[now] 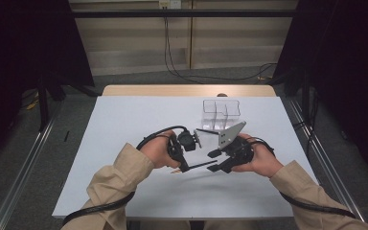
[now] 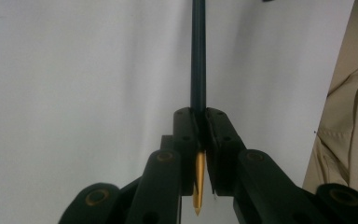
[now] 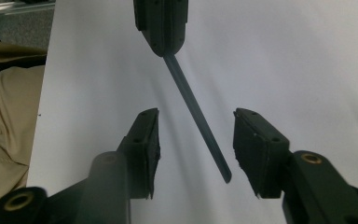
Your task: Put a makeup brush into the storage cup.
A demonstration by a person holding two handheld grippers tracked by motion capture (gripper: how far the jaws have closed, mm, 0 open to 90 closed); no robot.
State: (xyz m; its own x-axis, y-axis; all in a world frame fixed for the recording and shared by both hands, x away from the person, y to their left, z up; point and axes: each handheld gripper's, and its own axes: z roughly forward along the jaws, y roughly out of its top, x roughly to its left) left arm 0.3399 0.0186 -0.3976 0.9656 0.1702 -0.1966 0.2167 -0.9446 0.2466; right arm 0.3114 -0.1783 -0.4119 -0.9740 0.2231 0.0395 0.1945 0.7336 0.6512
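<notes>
- The left claw point(image 1: 186, 166) holds a thin dark pencil point(image 1: 199, 166).
- The right claw point(image 1: 214, 161) is beside the pencil's free end.
- A clear box point(image 1: 220, 114) stands behind, on the white worktop point(image 1: 124, 134).

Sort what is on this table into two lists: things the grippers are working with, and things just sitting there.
In use:
- dark pencil, clamped in the left gripper, gold tip toward the camera
- right gripper, jaws apart on either side of the pencil's free end, not touching it

Sitting there:
- clear divided organiser, empty, behind the hands
- white table
</notes>
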